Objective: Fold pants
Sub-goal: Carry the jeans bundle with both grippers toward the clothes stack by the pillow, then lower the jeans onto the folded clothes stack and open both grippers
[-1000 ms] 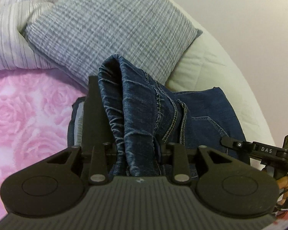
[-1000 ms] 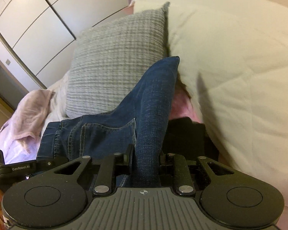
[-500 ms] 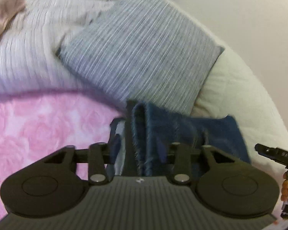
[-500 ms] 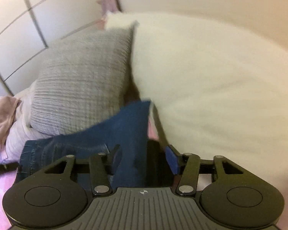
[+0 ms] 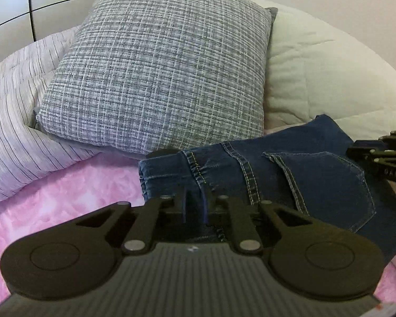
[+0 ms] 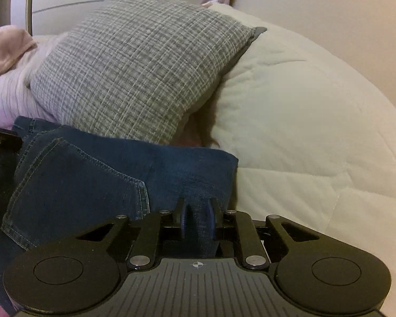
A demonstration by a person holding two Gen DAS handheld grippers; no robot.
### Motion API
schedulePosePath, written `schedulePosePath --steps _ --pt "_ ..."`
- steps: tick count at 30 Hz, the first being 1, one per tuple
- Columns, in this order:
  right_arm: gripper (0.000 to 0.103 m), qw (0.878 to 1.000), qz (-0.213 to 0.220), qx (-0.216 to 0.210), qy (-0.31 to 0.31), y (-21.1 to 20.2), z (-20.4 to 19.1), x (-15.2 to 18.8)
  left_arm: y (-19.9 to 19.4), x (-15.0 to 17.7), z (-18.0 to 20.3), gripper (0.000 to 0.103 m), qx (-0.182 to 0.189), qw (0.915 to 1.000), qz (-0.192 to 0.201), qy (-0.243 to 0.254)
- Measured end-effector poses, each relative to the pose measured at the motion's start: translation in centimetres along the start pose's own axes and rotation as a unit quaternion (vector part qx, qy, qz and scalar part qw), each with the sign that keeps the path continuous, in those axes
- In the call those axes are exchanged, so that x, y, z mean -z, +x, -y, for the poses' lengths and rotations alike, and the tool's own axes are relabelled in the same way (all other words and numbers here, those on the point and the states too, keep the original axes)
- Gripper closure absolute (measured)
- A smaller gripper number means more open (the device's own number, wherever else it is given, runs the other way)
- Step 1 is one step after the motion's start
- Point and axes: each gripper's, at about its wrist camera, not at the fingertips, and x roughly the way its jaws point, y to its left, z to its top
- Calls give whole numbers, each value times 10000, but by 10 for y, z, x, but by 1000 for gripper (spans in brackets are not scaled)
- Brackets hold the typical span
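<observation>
The jeans (image 5: 290,174) lie folded into a compact bundle on the pink rose-patterned blanket (image 5: 66,198), at its far edge right below the grey woven cushion (image 5: 166,66), back pocket facing up. The left gripper (image 5: 194,206) sits at the bundle's left end by the waistband seams, its jaws just drawn in narrow, and denim looks pinched between them, though the pads are partly hidden there. The right gripper (image 6: 198,219) takes the opposite end beside the cream quilt (image 6: 303,132); its jaws have just been closing too, and a ridge of blue denim is clamped between the 2 blue pads. Holding both ends probably keeps the fold square while it settles flat. The task looks nearly done; letting go and smoothing would be the likely next call.
</observation>
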Motion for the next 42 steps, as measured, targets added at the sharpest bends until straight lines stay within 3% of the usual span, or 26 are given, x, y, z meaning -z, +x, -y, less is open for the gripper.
schedulePosePath --steps 4,9,15,19,23,25,30,33,37,42 --pt "91 9985 89 -176 516 -41 7 1 -34 -1 -5 91 -137 9993 18 -345" --pt "91 9959 25 -538 725 -74 -4 24 -82 22 5 91 134 9989 148 -417" --pt "91 9970 -456 -444 450 -46 -24 43 -55 50 18 88 -306 9987 -392 137" --pt "91 9961 -592 -498 428 -44 -24 30 -54 43 17 88 -382 9980 -495 11" --pt "90 9911 -575 -723 962 -77 -11 27 -76 32 21 88 -479 9969 -619 -80" --pt "87 9872 -530 -864 1233 -101 -7 32 -93 29 22 82 -498 9959 -688 -298" --pt "55 9799 -539 -1123 1561 -160 -9 33 -150 24 30 68 -462 9926 -832 -757" --pt "47 9766 -592 -1215 1671 -197 -16 35 -189 26 42 59 -459 9918 -915 -767" --pt "45 9751 -638 -1245 1720 -242 -28 34 -238 30 58 54 -387 9938 -837 -617" --pt "45 9775 -564 -1131 1689 -292 -43 33 -291 40 73 39 -331 9950 -803 -498"
